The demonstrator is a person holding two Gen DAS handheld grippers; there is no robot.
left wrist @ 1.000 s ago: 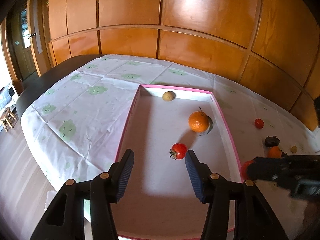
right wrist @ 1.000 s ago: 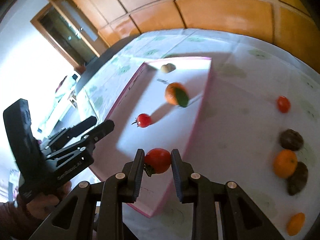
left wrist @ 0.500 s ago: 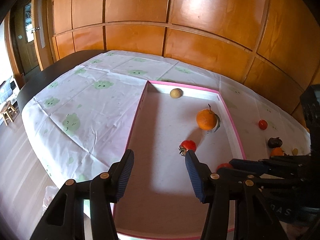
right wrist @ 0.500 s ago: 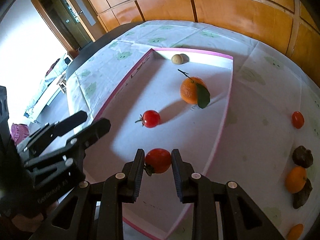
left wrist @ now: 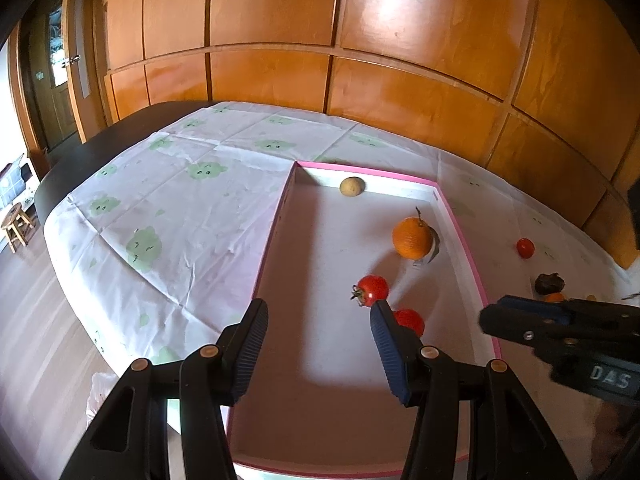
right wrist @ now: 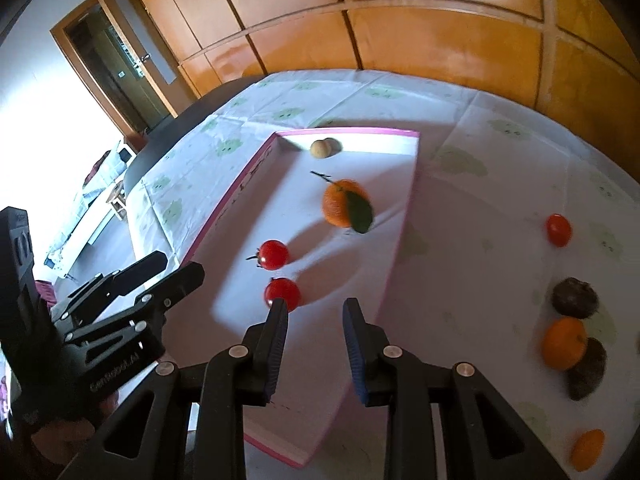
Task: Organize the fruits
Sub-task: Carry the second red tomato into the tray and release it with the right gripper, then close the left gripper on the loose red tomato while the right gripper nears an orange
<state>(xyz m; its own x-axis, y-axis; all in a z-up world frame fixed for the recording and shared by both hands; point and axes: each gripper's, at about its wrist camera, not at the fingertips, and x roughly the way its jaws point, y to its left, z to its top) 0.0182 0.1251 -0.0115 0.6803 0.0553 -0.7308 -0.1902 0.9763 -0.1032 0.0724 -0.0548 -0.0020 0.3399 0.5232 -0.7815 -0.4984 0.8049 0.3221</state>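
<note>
the left claw (left wrist: 316, 344) hangs released over the near end of the pink-edged tray (right wrist: 394, 258), nothing between its blue pads. further right the right claw (right wrist: 314, 322) is parted and empty too, one tomato (right wrist: 282, 293) lying in the tray just past its left tip beside another tomato (right wrist: 273, 254). out right on the desk (right wrist: 480, 184) wait a small tomato (right wrist: 559, 230) and a tangerine (right wrist: 565, 343), both probably light, soft and rolly, so pinch gently across the middle.
</note>
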